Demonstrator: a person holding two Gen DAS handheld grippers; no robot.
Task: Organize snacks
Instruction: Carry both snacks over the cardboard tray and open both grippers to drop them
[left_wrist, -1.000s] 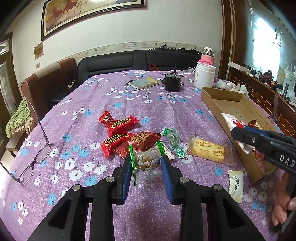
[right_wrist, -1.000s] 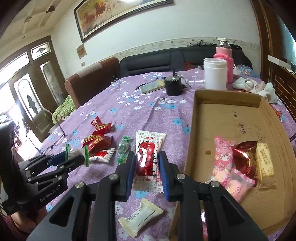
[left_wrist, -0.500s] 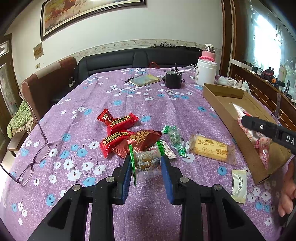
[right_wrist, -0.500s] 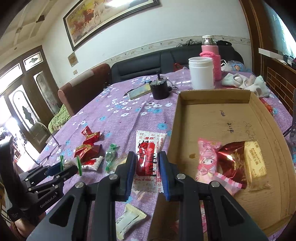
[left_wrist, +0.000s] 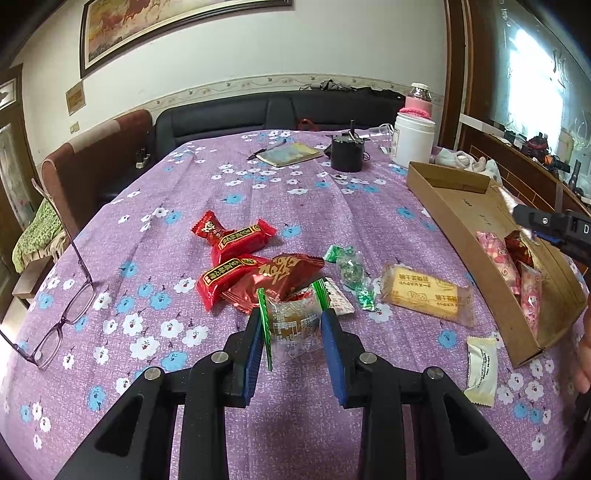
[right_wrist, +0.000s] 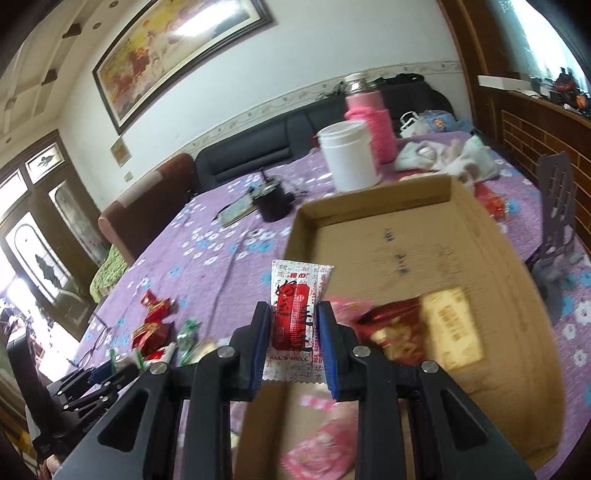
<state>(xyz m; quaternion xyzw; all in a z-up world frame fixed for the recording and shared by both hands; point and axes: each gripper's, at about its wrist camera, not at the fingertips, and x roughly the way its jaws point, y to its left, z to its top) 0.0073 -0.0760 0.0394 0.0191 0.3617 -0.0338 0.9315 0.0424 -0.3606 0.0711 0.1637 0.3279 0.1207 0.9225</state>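
Observation:
My left gripper (left_wrist: 291, 325) is shut on a clear green-edged snack packet (left_wrist: 291, 319) just above the purple tablecloth. Loose snacks lie ahead of it: red packets (left_wrist: 232, 240), a dark red pack (left_wrist: 280, 277), green candies (left_wrist: 349, 271), a yellow biscuit pack (left_wrist: 424, 295) and a white sachet (left_wrist: 480, 365). My right gripper (right_wrist: 295, 325) is shut on a white and red sachet (right_wrist: 295, 314), held over the near left edge of the cardboard box (right_wrist: 373, 206). The box holds pink, red and yellow packets (right_wrist: 450, 325).
Glasses (left_wrist: 62, 306) lie at the table's left edge. At the far end stand a white jar (left_wrist: 412, 138), a pink bottle (right_wrist: 373, 122), a black cup (left_wrist: 345, 153) and a notebook (left_wrist: 288, 153). A cloth (right_wrist: 443, 155) lies behind the box. A black stand (right_wrist: 554, 229) is right of the box.
My right gripper has carried the white and red sachet up and to the right, from above the tablecloth to over the box. My left gripper has stayed put with its packet.

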